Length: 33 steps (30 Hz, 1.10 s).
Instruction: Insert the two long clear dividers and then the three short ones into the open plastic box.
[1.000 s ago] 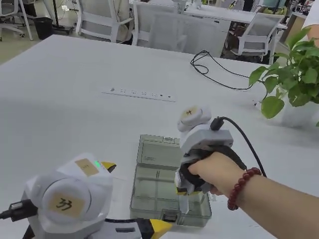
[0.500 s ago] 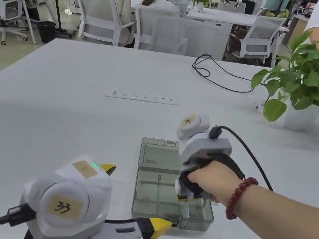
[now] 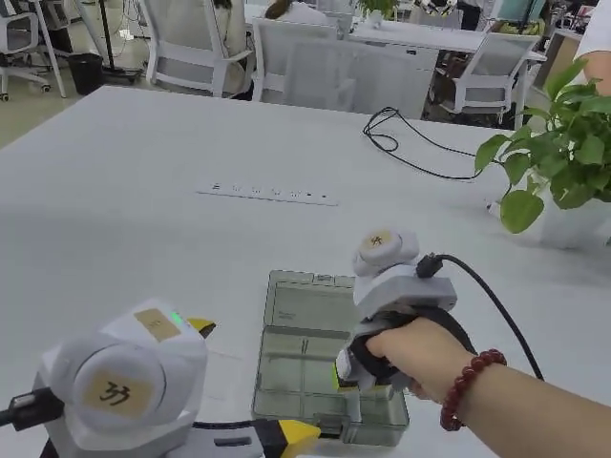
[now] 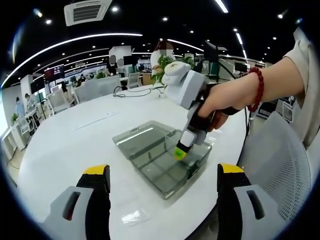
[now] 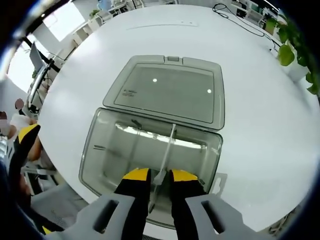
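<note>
Our right gripper pinches a clear divider, which runs ahead of its jaws inside the open box. Our left gripper gapes wide and empty, with the box just ahead of it.

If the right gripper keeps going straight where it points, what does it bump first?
Likely the floor of the open plastic box. The right gripper points down into it, and the clear divider between its jaws would probably touch first; depth is unclear.
</note>
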Available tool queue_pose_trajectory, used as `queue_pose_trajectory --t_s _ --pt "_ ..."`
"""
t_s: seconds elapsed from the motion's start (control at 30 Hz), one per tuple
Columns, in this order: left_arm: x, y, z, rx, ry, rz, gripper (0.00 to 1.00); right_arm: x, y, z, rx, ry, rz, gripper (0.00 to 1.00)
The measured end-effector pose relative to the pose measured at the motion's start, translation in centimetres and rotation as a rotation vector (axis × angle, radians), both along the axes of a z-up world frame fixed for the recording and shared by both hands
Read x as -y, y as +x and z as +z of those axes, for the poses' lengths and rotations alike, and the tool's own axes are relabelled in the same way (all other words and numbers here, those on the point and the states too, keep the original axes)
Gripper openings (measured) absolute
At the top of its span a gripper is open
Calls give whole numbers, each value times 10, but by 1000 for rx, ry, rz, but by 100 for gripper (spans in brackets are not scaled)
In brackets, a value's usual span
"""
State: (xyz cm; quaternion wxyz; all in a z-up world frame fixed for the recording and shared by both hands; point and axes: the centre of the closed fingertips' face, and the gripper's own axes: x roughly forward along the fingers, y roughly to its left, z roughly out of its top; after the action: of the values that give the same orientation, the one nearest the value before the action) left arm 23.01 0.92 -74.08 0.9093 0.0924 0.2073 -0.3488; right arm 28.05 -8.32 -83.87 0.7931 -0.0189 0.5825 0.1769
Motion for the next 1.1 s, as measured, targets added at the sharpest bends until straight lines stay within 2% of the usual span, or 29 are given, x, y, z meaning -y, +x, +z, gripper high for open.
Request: queue_pose_trajectory --t_s 0.07,0.1,0.23,0.3,0.37,0.43,0.47,0.5,0.57,0.73,0.77,0.93,1.1 --pt "0 0 1 0 3 1 90 -2 -2 3 6 21 8 21" --pt "-1 0 1 0 5 3 90 -4 1 6 37 41 29 22" --pt "-3 0 3 -4 7 13 90 -5 4 15 107 60 85 29" --pt "-3 -1 4 -5 7 17 90 -6 2 18 120 80 121 32" --pt "-4 -2 5 -7 7 19 89 -9 3 24 155 124 133 33" --pt "-4 -3 6 -8 7 24 89 -7 2 29 174 131 138 38" --pt "-4 -3 6 -9 7 26 89 -10 5 34 213 152 162 39" --pt "-4 -4 6 -9 6 28 89 -10 5 37 227 162 172 41" --pt "-3 -5 7 -14 1 31 89 -10 2 42 237 177 182 44" --pt "-3 -9 9 -19 -3 39 89 -10 -2 54 296 233 224 52" --pt "-3 -9 9 -18 -3 43 89 -10 -3 58 321 247 236 54" --pt "-6 -13 9 -23 4 60 89 -5 -11 67 373 292 258 59" --pt "-9 -16 9 -28 -2 79 88 3 -20 74 423 310 285 63"
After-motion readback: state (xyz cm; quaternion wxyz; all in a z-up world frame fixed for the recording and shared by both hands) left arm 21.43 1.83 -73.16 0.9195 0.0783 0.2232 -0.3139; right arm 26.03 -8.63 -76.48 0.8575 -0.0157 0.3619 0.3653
